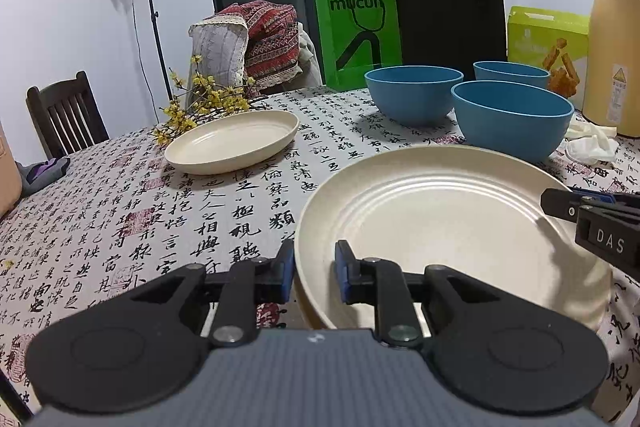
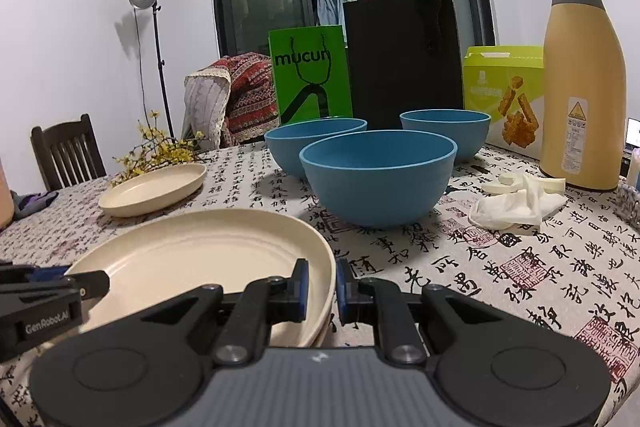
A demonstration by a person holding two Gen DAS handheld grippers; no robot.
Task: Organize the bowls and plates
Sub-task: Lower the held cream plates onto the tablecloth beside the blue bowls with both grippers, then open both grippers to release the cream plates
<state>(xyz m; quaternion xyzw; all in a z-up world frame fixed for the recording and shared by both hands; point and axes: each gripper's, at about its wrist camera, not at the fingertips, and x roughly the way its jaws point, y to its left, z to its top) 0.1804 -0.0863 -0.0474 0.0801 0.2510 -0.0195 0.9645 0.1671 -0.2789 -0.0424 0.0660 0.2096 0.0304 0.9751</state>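
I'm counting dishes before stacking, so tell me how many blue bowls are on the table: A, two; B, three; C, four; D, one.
B: three blue bowls show in the right wrist view, a near one, one behind it to the left and one behind it to the right, all standing apart on the tablecloth.

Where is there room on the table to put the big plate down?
Bare tablecloth lies open between the near plate and the far plate, left of both. Another free patch sits right of the near plate, in front of the crumpled tissue. It is crowded at the back, where three blue bowls cluster before the bags and flask.
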